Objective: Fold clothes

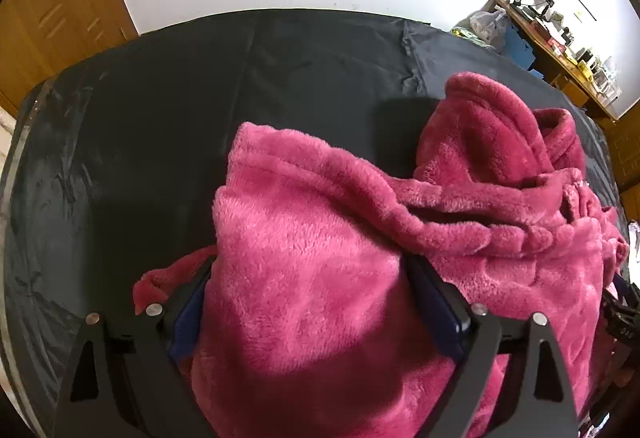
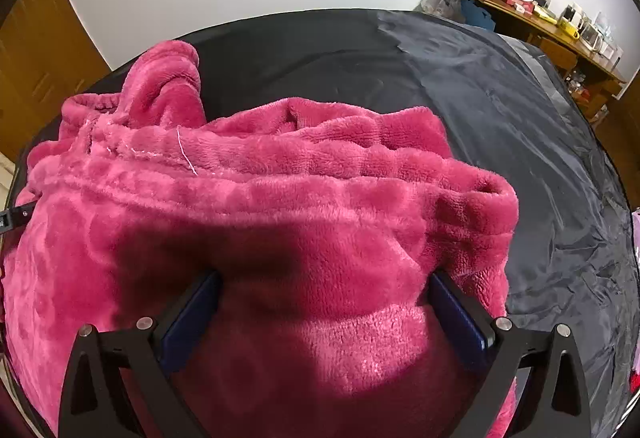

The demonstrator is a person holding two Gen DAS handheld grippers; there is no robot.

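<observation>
A thick magenta fleece garment (image 1: 320,197) lies bunched in a heap on the black-covered table (image 1: 160,97). My left gripper (image 1: 310,262) points down into it with its jaws wide. Fleece bulges up between the blue pads (image 1: 436,302) and hides the fingertips. My right gripper (image 2: 324,278) stands the same way over the garment's (image 2: 280,177) other end, jaws wide with a fold of fleece between the pads (image 2: 460,318). A gathered seam with a loose white thread (image 2: 186,153) runs across the heap. Part of the right gripper shows at the left wrist view's right edge (image 1: 620,310).
Dark sheets cover the table (image 2: 500,97), with a greyer piece at the right. A wooden desk (image 2: 520,9) crowded with small items stands by the white wall, far right. Wooden cabinets (image 1: 52,17) stand at the left.
</observation>
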